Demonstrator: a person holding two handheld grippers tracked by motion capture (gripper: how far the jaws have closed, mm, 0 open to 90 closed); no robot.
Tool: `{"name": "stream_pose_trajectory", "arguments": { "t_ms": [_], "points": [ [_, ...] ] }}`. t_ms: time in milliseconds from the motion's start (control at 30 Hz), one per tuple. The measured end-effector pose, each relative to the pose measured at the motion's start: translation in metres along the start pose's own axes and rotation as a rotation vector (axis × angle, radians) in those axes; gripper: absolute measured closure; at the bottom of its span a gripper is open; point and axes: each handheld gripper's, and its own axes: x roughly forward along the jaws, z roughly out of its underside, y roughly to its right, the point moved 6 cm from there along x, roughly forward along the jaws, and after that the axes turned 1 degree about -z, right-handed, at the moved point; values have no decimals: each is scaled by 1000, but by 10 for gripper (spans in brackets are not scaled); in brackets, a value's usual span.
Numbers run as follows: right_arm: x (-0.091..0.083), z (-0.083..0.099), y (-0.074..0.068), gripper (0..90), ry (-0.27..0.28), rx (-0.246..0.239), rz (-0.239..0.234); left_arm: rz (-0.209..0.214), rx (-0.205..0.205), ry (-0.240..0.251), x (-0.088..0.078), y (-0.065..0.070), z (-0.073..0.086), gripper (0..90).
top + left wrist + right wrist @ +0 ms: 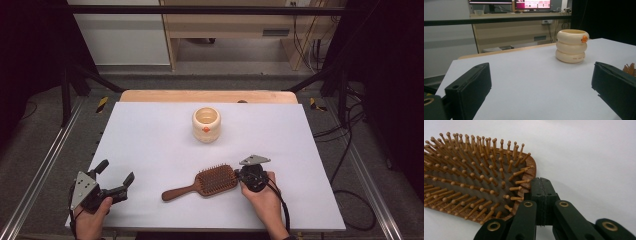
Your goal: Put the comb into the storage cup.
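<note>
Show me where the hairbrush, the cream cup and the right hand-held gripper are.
hairbrush [216, 180], high view, on the bristle pad.
cream cup [572, 47], left gripper view, on the middle ring of its wall.
right hand-held gripper [541, 185], right gripper view, at its shut jaw tips beside the brush rim.

- We are counting one wooden hairbrush [207, 183], lying bristles-up on the white table [150, 145].
- We are seeing one cream ribbed cup [206, 124], carrying one orange spot on its side.
- We are tallying two handheld grippers: the left gripper [116, 176] and the right gripper [239, 175], one per hand.
</note>
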Motion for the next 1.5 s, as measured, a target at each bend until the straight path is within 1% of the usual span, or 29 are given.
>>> {"name": "stream_pose_trajectory", "arguments": {
  "t_ms": [67,100,300,433,567,600,633,700,733,867,1100,1500],
  "points": [
    [2,-1,-6,900,-1,-9,-4,-2,4,-2,0,0,0,25],
    [2,-1,-6,900,-1,-9,-4,-4,5,-2,0,0,0,25],
    [6,-4,-18,900,-4,-18,-15,-6,4,-2,0,-1,0,25],
    [10,-6,-29,900,-7,-38,-26,-7,4,-1,-1,-1,0,25],
    [14,-9,-39,900,-5,-44,-39,-7,5,-1,-1,-1,0,25],
    [16,-11,-44,900,-3,-45,-48,-7,5,-1,-1,0,0,25],
    [16,-11,-44,900,-3,-45,-48,-7,5,0,-1,0,0,25],
    [20,-13,-50,900,-4,-52,-57,-6,5,0,-1,-1,0,25],
    [20,-13,-50,900,-4,-52,-57,-7,5,-1,-1,-1,0,25],
    [25,-14,-58,900,-15,-73,-65,-6,5,-1,-1,-1,0,26],
    [28,-17,-65,900,-15,-75,-79,-5,8,-5,0,0,0,26],
    [32,-23,-71,900,-18,-86,-87,-4,5,-4,0,0,0,26]
  ]
}}
